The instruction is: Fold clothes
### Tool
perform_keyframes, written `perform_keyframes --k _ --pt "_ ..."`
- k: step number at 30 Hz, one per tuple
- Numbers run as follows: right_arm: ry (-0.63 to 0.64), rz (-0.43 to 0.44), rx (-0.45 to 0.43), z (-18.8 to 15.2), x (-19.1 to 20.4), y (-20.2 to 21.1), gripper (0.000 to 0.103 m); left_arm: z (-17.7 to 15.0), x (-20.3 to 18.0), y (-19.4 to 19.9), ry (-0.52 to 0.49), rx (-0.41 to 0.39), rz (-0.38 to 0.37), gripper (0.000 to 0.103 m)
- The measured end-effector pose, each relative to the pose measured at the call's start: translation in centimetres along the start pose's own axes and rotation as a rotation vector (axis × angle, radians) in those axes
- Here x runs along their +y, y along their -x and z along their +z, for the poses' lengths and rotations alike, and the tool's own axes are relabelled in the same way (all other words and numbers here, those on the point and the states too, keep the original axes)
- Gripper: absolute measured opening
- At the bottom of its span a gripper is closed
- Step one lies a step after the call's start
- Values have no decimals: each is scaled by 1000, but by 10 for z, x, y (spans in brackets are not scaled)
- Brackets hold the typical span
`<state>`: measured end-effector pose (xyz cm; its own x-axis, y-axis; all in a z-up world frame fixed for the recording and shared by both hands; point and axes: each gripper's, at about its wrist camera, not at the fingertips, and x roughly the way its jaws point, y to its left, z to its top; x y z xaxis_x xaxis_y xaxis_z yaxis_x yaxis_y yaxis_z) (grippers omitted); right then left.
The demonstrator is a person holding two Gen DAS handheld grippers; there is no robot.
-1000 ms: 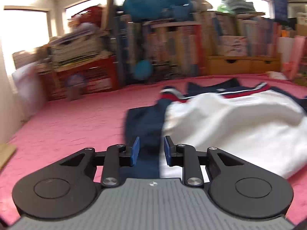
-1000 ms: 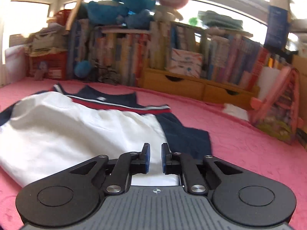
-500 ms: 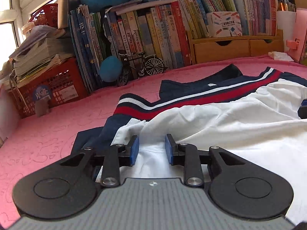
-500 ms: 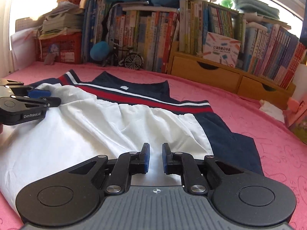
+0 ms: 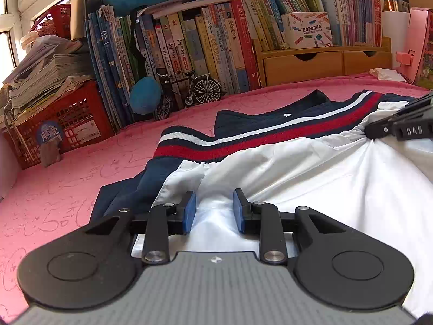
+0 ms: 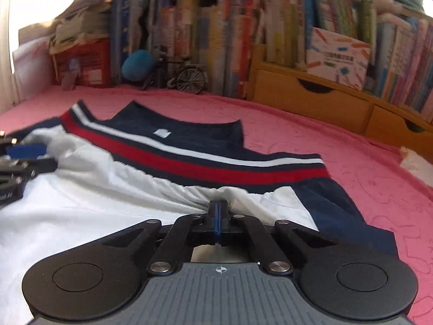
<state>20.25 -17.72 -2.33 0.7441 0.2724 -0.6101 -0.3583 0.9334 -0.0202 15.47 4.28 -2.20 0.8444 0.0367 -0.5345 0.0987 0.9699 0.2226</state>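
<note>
My right claw [image 6: 218, 214] is pinching a bunched fold of the white and navy jacket [image 6: 108, 189] lying on the pink bedspread [image 6: 365, 168]. My left claw [image 5: 214, 211] is gaping over the white fabric, gripping nothing. Books [image 5: 211, 35] and a model bicycle [image 5: 189, 92] are crowding the far edge.

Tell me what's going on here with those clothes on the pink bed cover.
A person is using two handheld claws to fold a white and navy jacket with a red and white striped band, spread on the pink bed cover. The right claw is shut on a bunch of the white fabric near the striped band. The left claw is open, its blue pads either side of the white fabric on its own side, not yet gripping. No fold is made yet.
</note>
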Motion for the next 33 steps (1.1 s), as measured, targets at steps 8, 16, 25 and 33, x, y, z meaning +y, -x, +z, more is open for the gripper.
perform_keyframes --k 8,16,25,33 --pt "-21 -11 -106 -4 20 46 14 0 1 -1 2 2 -7 29" --pt "-121 -208 34 -13 -45 19 0 -1 3 -1 -1 5 -22 30" --pt "-14 -83 -97 -11 21 75 25 -1 4 -2 -5 6 -20 30" --pt "131 107 -26 -39 108 83 34 -1 6 -1 10 6 -31 31"
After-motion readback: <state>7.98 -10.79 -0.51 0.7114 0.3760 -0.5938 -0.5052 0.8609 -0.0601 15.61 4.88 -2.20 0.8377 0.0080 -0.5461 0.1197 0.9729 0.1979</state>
